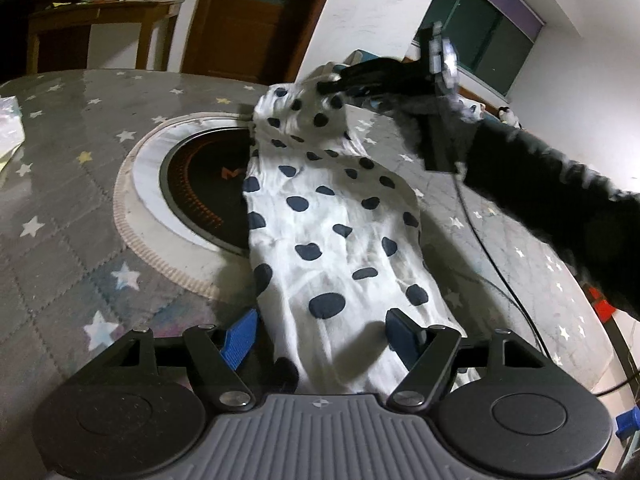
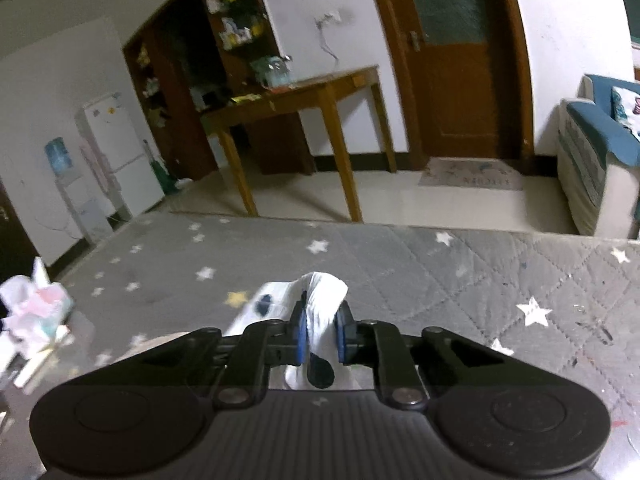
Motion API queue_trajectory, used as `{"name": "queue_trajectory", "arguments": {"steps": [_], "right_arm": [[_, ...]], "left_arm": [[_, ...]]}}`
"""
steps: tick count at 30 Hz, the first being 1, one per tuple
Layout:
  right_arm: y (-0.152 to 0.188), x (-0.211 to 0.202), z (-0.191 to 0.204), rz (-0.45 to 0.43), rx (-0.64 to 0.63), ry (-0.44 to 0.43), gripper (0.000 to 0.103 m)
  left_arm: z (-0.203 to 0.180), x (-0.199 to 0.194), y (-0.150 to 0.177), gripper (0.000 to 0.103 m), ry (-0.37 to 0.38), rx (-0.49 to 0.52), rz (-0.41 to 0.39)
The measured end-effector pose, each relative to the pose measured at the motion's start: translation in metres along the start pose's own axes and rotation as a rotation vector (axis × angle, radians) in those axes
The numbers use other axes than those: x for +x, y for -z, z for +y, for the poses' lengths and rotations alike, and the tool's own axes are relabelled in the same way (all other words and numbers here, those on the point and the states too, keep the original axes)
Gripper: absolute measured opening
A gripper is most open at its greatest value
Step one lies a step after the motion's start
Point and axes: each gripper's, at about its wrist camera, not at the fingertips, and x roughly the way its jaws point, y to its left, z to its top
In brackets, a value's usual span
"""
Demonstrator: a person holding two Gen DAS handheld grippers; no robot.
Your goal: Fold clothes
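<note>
Here's the garment [image 1: 340, 216]: white cloth, thin and crumpled, scattered with dark navy spots, bunched into a long narrow band rather than spread flat. Its long axis runs straight away from the left gripper [image 1: 324, 340] toward the right gripper [image 1: 340, 84], so one end sits near the left camera and the other rises up at the far side of the worktop [image 1: 60, 208].

The left gripper's blue-padded fingers [image 1: 240, 340] stand wide apart, and the near end of the cloth passes between them and drapes over the gripper body. Whether that left pair actually touches the fabric is hard to say from this angle; nothing looks pinched.

Over on the right wrist view, the right gripper is nearly closed, its blue fingers [image 2: 298, 332] clamped on a white fold of the garment [image 2: 322, 300], with one dark spot showing just below the pads. From the left view that far end is lifted off the surface, the cloth sloping down from it toward the near end.

The middle of the band lies on the grey star-patterned quilted cover of the worktop, and its left edge overlaps a round black inset cooktop [image 1: 204, 188] ringed in white. A black cable [image 1: 492, 256] trails across the cover to the right of the cloth.
</note>
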Motion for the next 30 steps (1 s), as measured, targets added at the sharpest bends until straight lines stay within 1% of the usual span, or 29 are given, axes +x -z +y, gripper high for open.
{"name": "queue_trajectory", "arguments": {"steps": [5, 9, 13, 15, 19, 26, 28, 30], "right_arm": [[0.006, -0.044, 0.029, -0.013, -0.030, -0.058, 0.012], [0.021, -0.079, 0.048, 0.008, -0.020, -0.112, 0.012], [0.046, -0.111, 0.073, 0.033, -0.040, -0.158, 0.012], [0.061, -0.133, 0.089, 0.046, -0.039, -0.199, 0.012], [0.089, -0.163, 0.113, 0.066, -0.049, -0.253, 0.012], [0.126, -0.209, 0.139, 0.072, -0.055, -0.356, 0.012], [0.136, -0.217, 0.145, 0.078, -0.073, -0.390, 0.012], [0.149, -0.226, 0.152, 0.081, -0.108, -0.405, 0.012]], "left_arm": [[0.001, -0.008, 0.004, 0.077, -0.033, -0.013, -0.008], [0.003, -0.017, 0.010, 0.078, -0.045, -0.033, -0.015], [0.004, -0.027, 0.017, 0.078, -0.055, -0.047, -0.025], [0.004, -0.030, 0.021, 0.078, -0.057, -0.046, -0.029], [0.004, -0.031, 0.026, 0.078, -0.056, -0.044, -0.027], [0.007, -0.027, 0.033, 0.078, -0.073, -0.034, -0.019], [0.008, -0.028, 0.035, 0.078, -0.077, -0.035, -0.019], [0.010, -0.029, 0.036, 0.078, -0.082, -0.037, -0.019]]}}
